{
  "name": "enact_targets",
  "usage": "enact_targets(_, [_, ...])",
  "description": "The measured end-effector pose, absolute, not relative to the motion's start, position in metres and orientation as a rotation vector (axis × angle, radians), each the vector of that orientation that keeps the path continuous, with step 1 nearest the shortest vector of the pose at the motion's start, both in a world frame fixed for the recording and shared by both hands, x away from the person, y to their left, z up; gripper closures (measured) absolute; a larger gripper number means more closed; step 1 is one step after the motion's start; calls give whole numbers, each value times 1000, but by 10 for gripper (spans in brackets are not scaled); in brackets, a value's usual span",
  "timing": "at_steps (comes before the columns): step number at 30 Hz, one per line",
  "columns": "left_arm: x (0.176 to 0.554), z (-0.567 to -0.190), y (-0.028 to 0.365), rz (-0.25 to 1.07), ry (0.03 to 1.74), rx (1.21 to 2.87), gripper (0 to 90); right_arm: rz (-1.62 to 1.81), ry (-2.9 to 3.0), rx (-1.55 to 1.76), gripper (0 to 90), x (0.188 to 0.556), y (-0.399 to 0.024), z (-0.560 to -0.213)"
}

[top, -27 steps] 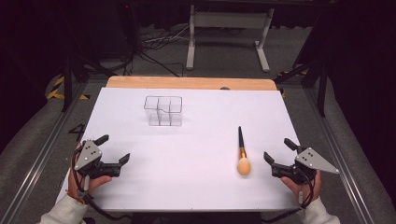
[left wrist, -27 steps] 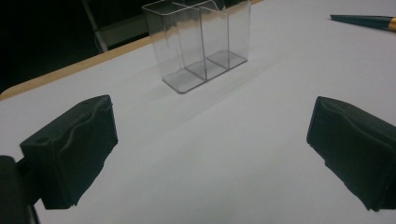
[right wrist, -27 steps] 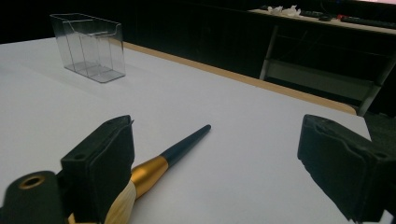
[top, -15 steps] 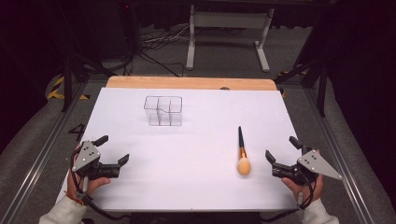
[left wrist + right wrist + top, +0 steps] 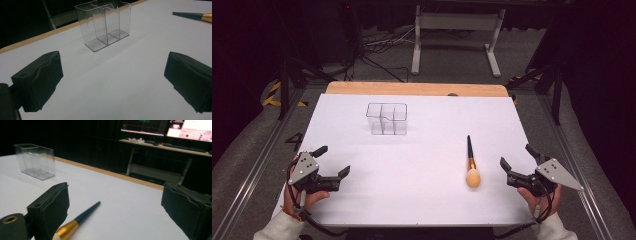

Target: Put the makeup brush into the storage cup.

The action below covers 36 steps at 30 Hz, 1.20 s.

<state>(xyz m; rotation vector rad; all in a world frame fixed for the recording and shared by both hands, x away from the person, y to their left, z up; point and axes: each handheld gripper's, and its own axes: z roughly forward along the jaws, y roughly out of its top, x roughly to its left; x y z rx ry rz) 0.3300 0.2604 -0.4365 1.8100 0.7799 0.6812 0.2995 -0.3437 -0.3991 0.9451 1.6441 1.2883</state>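
White paper covers the counter [image 5: 422, 200]. A makeup brush with a dark handle, a gold band and a soft peach tip [image 5: 471, 165] lies flat at the lower right of the high view. A clear plastic box with small open compartments [image 5: 386, 118] stands upright at the upper middle, well apart from the brush.

The right gripper [image 5: 518, 162] waits just to the right of the brush, its fingers wide apart and empty. In the right gripper view the brush [image 5: 77, 220] lies near the left finger. The left gripper [image 5: 332, 162] rests at the lower left, fingers apart too, holding nothing.

It looks like the very start: the brush is not yet picked up. Next, the right gripper likely must slide over the handle, close on it, and carry it to the box.
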Motion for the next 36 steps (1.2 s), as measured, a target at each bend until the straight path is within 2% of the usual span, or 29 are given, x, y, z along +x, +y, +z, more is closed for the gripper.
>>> enact_targets(10, [336, -438, 253, 662, 770, 1836, 28, 1234, 1793, 1082, 166, 309, -348, -392])
enact_targets(12, [337, -439, 253, 653, 773, 1837, 28, 1234, 1877, 1102, 233, 314, -345, -389])
enact_targets(15, [337, -439, 252, 643, 778, 1839, 29, 1175, 1951, 1137, 197, 320, -334, -387])
enact_targets(24, [338, -440, 249, 633, 768, 1852, 35, 1019, 2170, 1267, 188, 350, -305, -379])
enact_targets(30, [339, -442, 245, 642, 754, 1894, 35, 929, 2330, 1444, 203, 377, -286, -381])
enact_targets(34, [339, -442, 242, 655, 740, 1916, 37, 879, 2427, 1533, 244, 391, -278, -389])
enact_targets(36, [338, -443, 240, 637, 720, 1922, 31, 803, 2509, 1617, 257, 403, -270, -404])
